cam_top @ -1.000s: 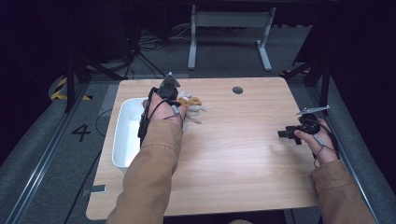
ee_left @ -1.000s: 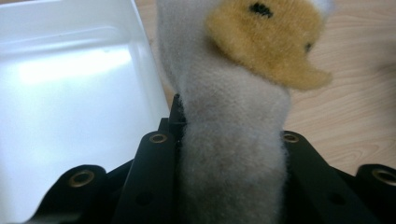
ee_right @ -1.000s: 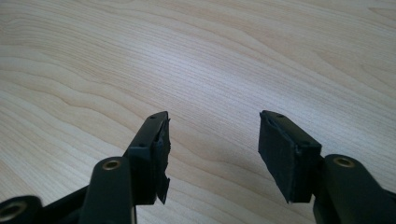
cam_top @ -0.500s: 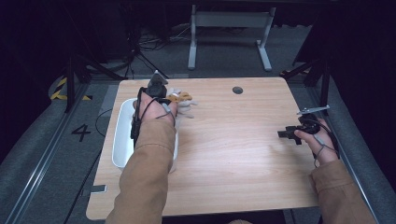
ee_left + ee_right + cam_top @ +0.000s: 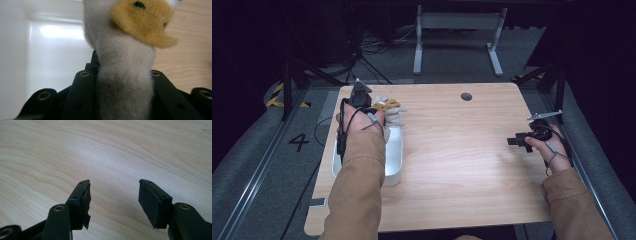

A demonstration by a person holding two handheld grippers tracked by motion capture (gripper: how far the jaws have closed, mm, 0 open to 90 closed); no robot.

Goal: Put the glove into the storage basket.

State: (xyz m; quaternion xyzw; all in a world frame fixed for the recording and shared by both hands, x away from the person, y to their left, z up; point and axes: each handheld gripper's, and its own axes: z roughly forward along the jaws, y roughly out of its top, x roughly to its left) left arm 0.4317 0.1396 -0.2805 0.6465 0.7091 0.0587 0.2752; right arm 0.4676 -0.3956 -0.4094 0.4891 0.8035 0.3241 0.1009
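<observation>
A grey-white plush toy with a yellow patch hangs from my left gripper, which is shut on it above the far end of the white tray. In the left gripper view the black jaws squeeze the toy's pale body, and the tray's white floor lies behind it at the left. My right gripper rests low near the table's right edge. In the right gripper view it stands open over bare wood with nothing between its pads.
The wooden table has a small dark round hole near its far edge. A person's tan-sleeved forearm covers much of the tray. Dark floor, cables and a grey table frame lie beyond the table.
My left gripper has carried the plush toy leftward, from beside the tray to over its far end. The right gripper has stayed where it was.
</observation>
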